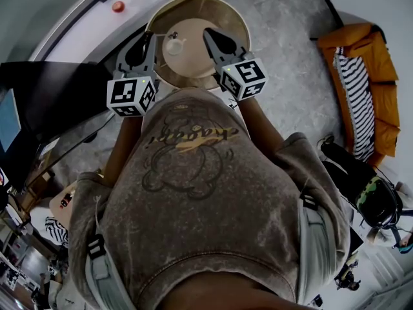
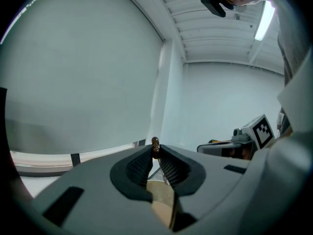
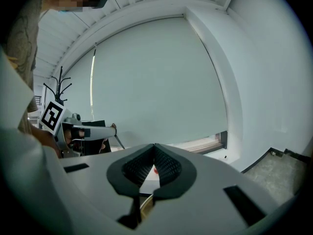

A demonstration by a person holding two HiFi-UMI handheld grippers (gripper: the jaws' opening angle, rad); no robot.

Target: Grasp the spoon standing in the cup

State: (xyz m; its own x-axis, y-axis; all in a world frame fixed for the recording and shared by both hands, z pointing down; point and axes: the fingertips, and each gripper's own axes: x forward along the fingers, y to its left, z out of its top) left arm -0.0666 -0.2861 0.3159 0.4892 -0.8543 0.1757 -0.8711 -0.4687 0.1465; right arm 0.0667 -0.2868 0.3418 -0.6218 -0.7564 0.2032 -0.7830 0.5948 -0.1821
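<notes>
A small white cup (image 1: pixel 174 44) stands on the round tan table (image 1: pixel 216 11). My left gripper (image 1: pixel 155 38) hovers just left of the cup. In the left gripper view its jaws (image 2: pixel 155 149) are pressed together on the thin spoon (image 2: pixel 155 142), whose brown knobbed end sticks out above the pads. The right gripper view shows that gripper (image 3: pixel 113 127) from the side, with the spoon's stem (image 3: pixel 119 141) slanting down from its tip. My right gripper (image 1: pixel 210 35) hangs to the right of the cup; its jaws (image 3: pixel 154 149) meet at the tips with nothing between them.
An orange sofa (image 1: pixel 364 63) with a striped cushion (image 1: pixel 359 89) stands at the right. A red button (image 1: pixel 117 6) sits on the white ledge beyond the table. A dark desk (image 1: pixel 45 95) is at the left. A coat rack (image 3: pixel 58 82) stands by the wall.
</notes>
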